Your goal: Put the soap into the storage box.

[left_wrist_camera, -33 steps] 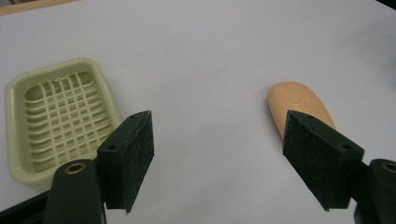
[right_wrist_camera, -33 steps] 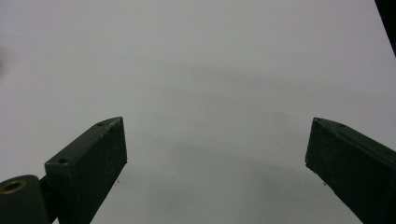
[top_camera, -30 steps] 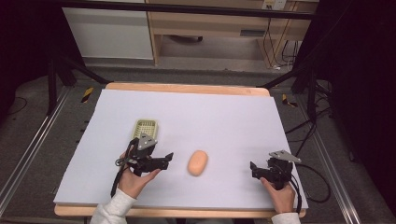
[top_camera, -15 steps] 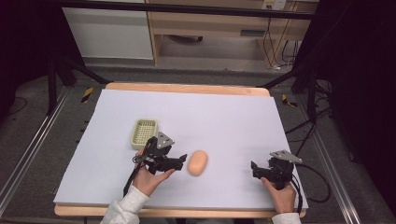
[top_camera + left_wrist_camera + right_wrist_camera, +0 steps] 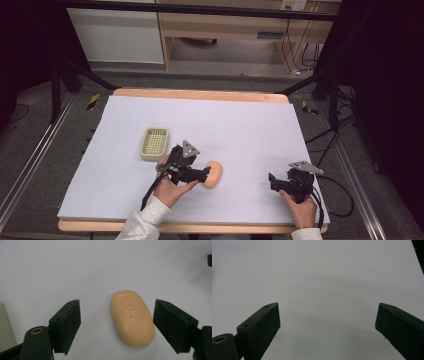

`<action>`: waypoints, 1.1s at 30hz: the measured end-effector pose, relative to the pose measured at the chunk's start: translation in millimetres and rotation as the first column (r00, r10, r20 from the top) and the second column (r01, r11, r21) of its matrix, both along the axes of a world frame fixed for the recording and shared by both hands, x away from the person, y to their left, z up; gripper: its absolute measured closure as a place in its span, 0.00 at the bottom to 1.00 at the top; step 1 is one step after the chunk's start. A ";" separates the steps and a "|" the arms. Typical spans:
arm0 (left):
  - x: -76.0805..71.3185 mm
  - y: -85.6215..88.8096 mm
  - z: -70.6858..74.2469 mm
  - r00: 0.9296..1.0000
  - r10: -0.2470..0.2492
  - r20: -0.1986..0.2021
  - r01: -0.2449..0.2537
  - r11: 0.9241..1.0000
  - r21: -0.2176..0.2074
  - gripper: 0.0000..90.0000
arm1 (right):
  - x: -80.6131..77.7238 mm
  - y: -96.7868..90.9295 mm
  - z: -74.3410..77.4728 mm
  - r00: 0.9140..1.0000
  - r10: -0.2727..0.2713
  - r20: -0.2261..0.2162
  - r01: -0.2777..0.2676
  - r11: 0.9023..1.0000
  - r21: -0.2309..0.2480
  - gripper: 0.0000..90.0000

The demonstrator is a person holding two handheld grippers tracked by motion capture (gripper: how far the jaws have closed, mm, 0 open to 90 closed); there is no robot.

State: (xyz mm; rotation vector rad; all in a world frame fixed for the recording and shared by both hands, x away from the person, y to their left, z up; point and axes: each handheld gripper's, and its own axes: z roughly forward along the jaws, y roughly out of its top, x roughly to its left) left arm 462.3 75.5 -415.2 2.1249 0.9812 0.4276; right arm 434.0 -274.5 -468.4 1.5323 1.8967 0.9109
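Left tool released astride soap bar, jaws just widened; dish cut off at edge.

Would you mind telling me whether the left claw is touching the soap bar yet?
Apart. In the left gripper view the left claw has just been opening; the soap bar lies between its jaws with white table showing on both sides, though the right-hand gap is narrow.

White-covered table, soap bar, green basket

Peach-coloured oval soap bar, embossed figure on top, lying flat on the white worktop, near-centre, just right of the ribbed tray.
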 end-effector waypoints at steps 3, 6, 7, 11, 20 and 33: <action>1.0 -3.7 -2.3 1.000 -0.002 -0.003 0.002 1.000 0.011 0.23 | 0.1 0.1 0.0 1.000 0.001 0.000 -0.001 1.000 -0.001 0.07; 2.3 -7.2 -4.5 1.000 -0.007 -0.014 0.007 1.000 0.021 0.22 | 0.2 0.0 0.1 1.000 0.001 -0.001 -0.001 1.000 -0.001 0.07; 2.4 -8.0 -5.1 1.000 -0.007 -0.016 0.007 1.000 0.024 0.22 | 0.2 -0.1 0.1 1.000 0.002 -0.002 -0.002 1.000 -0.001 0.07; 3.3 -13.4 -8.4 0.999 -0.014 -0.031 0.015 0.999 0.033 0.21 | 0.3 -0.4 0.1 1.000 0.005 0.000 -0.005 1.000 -0.005 0.07; 4.9 -26.6 -14.2 0.999 -0.023 -0.048 0.026 0.998 0.053 0.20 | 0.2 -0.1 0.5 1.000 0.006 -0.002 -0.006 1.000 0.000 0.07; 8.8 -39.7 -23.8 0.996 -0.019 -0.085 0.024 0.998 0.059 0.22 | 0.3 -0.2 0.5 1.000 0.008 -0.003 -0.008 1.000 0.002 0.07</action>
